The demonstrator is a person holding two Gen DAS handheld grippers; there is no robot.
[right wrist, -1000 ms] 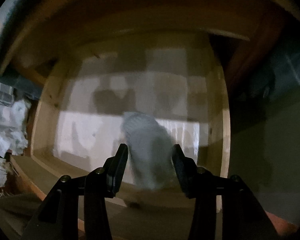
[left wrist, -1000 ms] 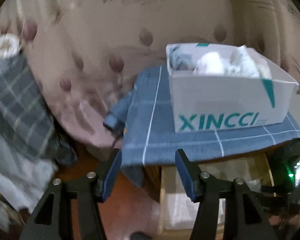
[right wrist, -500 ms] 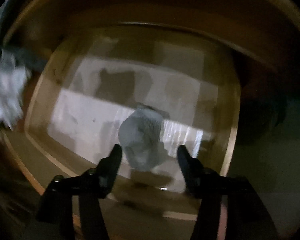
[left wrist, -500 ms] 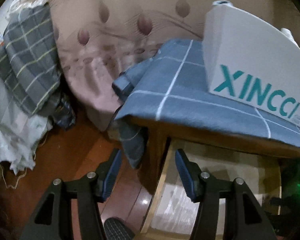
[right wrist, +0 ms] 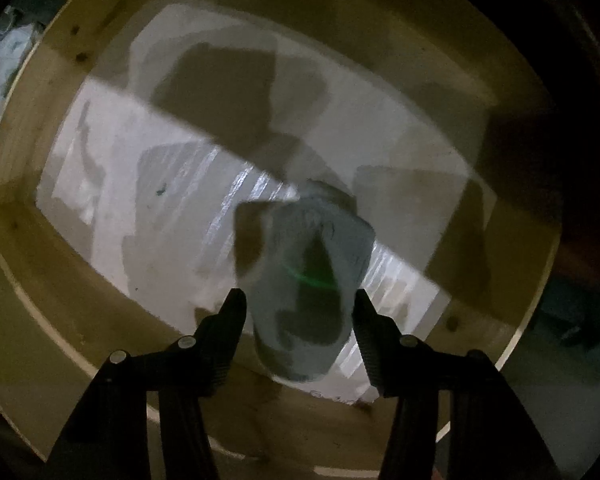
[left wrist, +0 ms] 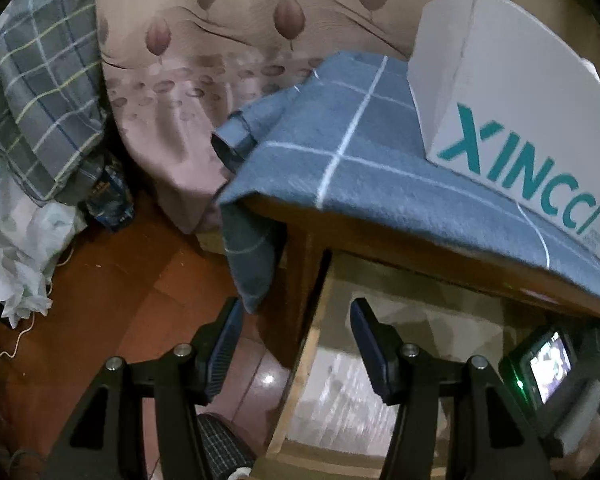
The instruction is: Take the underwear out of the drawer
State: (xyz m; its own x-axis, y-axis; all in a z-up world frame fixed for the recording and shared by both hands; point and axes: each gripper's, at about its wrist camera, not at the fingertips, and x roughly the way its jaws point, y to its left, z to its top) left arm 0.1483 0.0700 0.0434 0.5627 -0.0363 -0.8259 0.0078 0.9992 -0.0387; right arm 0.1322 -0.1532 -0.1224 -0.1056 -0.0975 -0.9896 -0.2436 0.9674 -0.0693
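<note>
Closing again after a brief widening, the jaws of the right gripper (right wrist: 299,312) now stand at a middling gap with the rolled pale-blue underwear (right wrist: 308,284) between them; the fingers (right wrist: 230,320) flank the bundle closely, yet whether the pads actually press on it I cannot tell; the bundle fills more of the view than a second ago, so the gripper has come down nearer to it. That roll lies on the white liner on the floor of the open wooden drawer (right wrist: 28,240), toward the near wall; straddling it from above looks like the sensible way to pinch a soft roll across its width; the right hand points straight down into the drawer.

On the other side, the left gripper (left wrist: 296,344) has sunk lower and rolled; its jaws are about half open and hold nothing; it hangs over the drawer's side rail, tilted steeply down, probably waiting out of the way. Beyond it a blue checked cloth (left wrist: 340,152) drapes the cabinet top, with a white cardboard box (left wrist: 512,112) standing on it, likely where the garments go.
</note>
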